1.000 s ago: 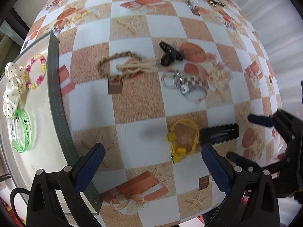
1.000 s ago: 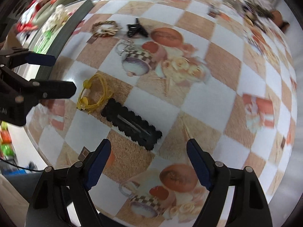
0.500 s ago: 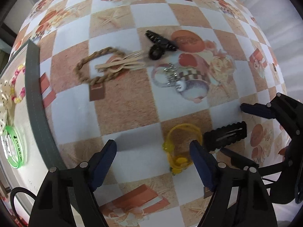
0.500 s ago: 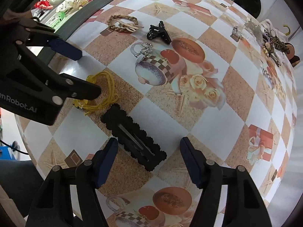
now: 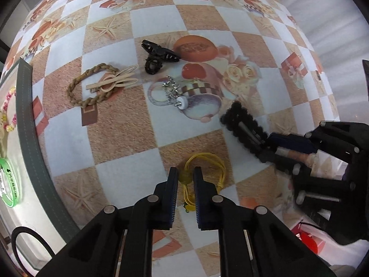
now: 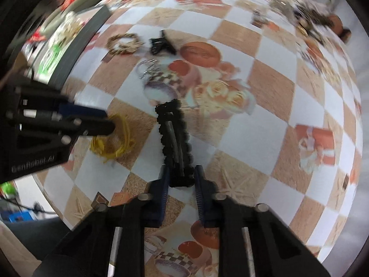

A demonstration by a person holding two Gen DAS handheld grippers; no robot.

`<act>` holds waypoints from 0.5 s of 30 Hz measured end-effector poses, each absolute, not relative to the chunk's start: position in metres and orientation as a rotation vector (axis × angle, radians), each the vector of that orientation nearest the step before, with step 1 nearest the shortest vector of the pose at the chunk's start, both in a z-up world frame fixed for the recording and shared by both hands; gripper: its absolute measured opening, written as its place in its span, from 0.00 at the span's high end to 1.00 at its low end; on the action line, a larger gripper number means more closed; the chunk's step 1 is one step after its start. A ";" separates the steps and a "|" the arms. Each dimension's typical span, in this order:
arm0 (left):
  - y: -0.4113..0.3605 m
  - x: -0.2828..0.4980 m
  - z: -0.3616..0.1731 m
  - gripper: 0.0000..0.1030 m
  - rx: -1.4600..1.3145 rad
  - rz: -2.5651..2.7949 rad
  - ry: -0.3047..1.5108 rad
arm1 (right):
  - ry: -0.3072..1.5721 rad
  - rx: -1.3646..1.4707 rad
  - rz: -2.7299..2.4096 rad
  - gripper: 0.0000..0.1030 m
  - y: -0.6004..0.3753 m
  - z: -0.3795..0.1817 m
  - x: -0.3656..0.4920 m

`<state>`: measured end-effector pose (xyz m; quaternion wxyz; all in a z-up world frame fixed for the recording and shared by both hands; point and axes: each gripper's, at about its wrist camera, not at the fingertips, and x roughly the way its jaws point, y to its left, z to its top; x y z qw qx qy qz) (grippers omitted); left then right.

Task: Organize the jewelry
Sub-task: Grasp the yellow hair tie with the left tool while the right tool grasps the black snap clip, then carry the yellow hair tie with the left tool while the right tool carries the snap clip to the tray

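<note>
Both claws, wide apart half second ago, now closed in. Left claw (image 5: 185, 176) pinched on yellow cord bracelet (image 5: 205, 175) near table's near edge. Right claw (image 6: 181, 179) clamped on end of black scalloped hair clip (image 6: 174, 138), clip swung round and tipped up. Judgement: two pickups under way, tray (image 5: 27, 124) at left edge next. Count still loose mid-table: one braided bracelet (image 5: 92, 87), one black claw clip (image 5: 156, 56), one silver chain (image 5: 173, 92); far-corner pile unclear.
</note>
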<state>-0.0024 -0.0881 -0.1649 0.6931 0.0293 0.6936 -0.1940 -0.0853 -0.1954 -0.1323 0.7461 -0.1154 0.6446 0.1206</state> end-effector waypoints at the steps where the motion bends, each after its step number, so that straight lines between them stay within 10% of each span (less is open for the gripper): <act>1: -0.088 -0.003 -0.164 0.83 0.057 -0.435 1.547 | 1.414 -0.231 0.257 0.91 -0.199 -0.131 -0.083; 8: -0.072 -0.001 -0.155 0.83 0.023 -0.423 1.531 | 1.430 -0.097 0.186 0.87 -0.214 -0.125 -0.066; 11: -0.067 -0.002 -0.151 0.83 0.020 -0.412 1.529 | 1.413 -0.126 0.170 0.35 -0.212 -0.128 -0.059; 15: -0.059 -0.002 -0.152 0.83 0.014 -0.403 1.531 | 1.426 -0.192 0.165 0.32 -0.196 -0.139 -0.052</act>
